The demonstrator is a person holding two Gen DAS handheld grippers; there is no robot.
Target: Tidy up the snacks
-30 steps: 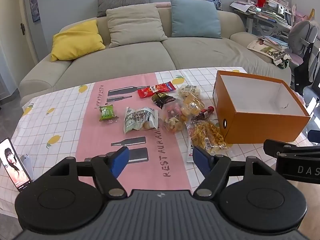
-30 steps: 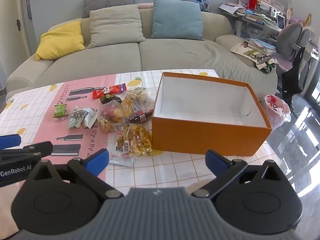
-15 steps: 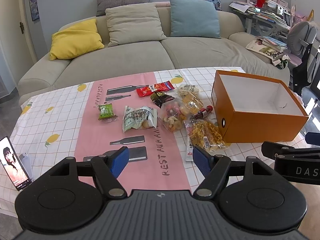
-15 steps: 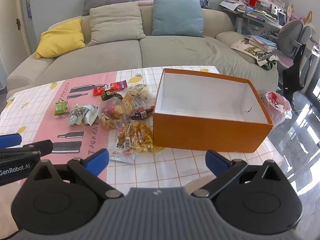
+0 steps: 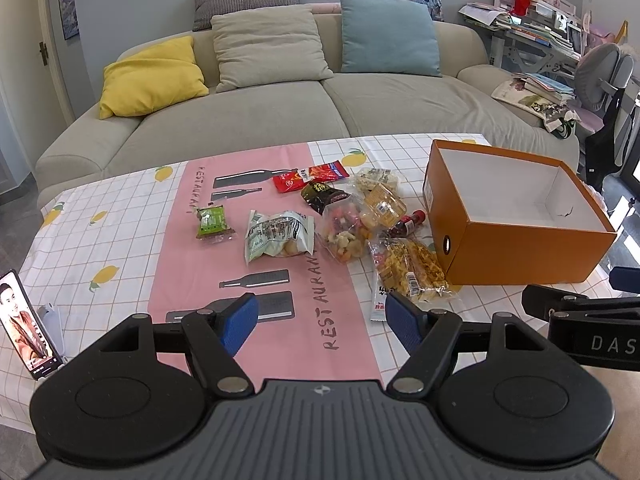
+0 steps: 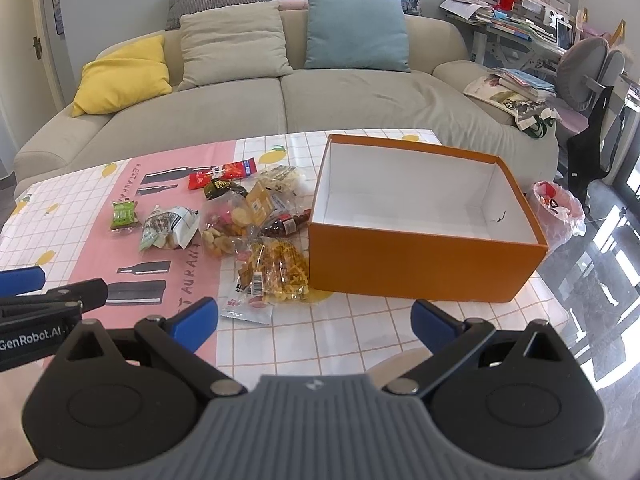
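Several snack packets lie in a loose pile on the table: a green packet (image 5: 212,222), a white-green bag (image 5: 276,236), a red packet (image 5: 310,176), a clear bag of mixed snacks (image 5: 346,228) and a yellow bag (image 5: 412,276). An open orange box (image 5: 516,248) with a bare white inside stands to their right; it also shows in the right wrist view (image 6: 424,256). My left gripper (image 5: 320,322) is open and empty, held above the near table edge. My right gripper (image 6: 314,322) is open and empty, in front of the box and the yellow bag (image 6: 280,272).
A phone (image 5: 26,324) stands on a holder at the near left table edge. A sofa with cushions (image 5: 280,92) lies behind the table. A desk chair (image 6: 588,80) and a pink bin bag (image 6: 556,208) stand to the right, on the floor.
Both grippers have drawn slightly back and up from the table, so the snacks and box look a little farther away. Both stay open and empty. Nothing on the table has moved.
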